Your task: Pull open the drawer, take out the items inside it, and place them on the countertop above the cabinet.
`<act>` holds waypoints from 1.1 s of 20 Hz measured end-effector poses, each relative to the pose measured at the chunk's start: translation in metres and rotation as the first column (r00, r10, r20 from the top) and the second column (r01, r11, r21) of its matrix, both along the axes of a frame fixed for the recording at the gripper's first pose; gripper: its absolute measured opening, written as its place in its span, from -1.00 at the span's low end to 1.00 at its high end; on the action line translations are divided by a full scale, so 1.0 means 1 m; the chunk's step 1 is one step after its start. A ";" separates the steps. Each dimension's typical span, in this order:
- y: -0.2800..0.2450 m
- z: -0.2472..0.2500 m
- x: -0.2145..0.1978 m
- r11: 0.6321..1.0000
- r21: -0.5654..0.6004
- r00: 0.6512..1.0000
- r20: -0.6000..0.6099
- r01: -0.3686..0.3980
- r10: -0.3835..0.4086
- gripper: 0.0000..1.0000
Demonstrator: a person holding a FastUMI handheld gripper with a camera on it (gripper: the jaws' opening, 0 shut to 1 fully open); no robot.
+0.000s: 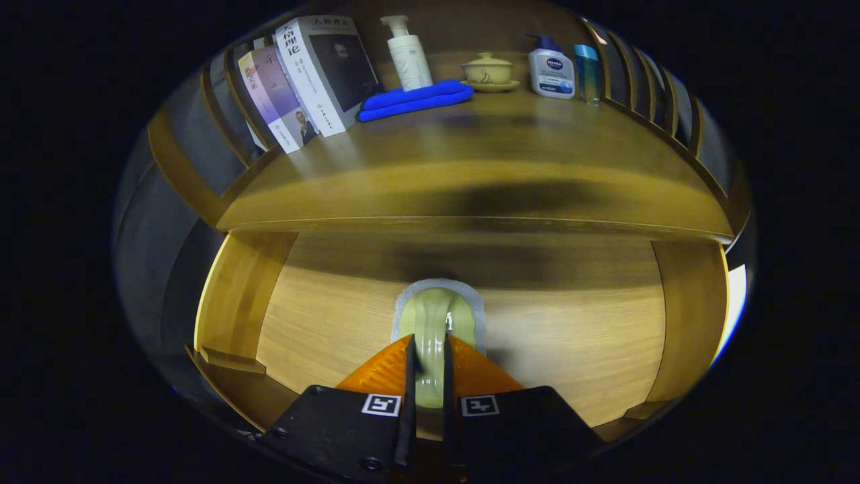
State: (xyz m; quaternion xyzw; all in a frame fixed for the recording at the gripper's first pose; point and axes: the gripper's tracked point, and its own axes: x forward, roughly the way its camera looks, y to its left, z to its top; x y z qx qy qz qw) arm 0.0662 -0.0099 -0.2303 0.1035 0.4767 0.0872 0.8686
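A wooden drawer front (551,336) fills the space below the countertop (470,175). A pale green loop handle (435,323) on a grey base plate sits at the drawer's middle. My gripper (428,363) is shut on this handle, one finger pressing each side of the loop. The drawer looks flush with the cabinet frame. What lies inside the drawer is hidden.
At the back of the countertop stand leaning books (309,81), a white pump bottle (408,57), a folded blue cloth (415,99), a lidded yellow cup on a saucer (488,71), a white and blue pump bottle (551,67) and a small teal bottle (587,72). Slatted rails line both sides.
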 end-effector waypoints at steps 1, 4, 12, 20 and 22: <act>-0.001 0.003 -0.003 1.000 0.001 1.000 0.008 -0.002 0.002 -0.64; -0.007 0.023 -0.013 1.000 0.007 0.998 0.055 -0.024 0.023 -0.63; -0.012 0.075 -0.037 0.995 0.079 0.986 0.164 -0.058 0.044 -0.63; -0.028 0.120 -0.025 0.993 0.094 0.963 0.267 -0.066 0.038 -0.64; -0.030 0.128 -0.007 0.994 0.096 0.958 0.286 -0.047 0.017 -0.64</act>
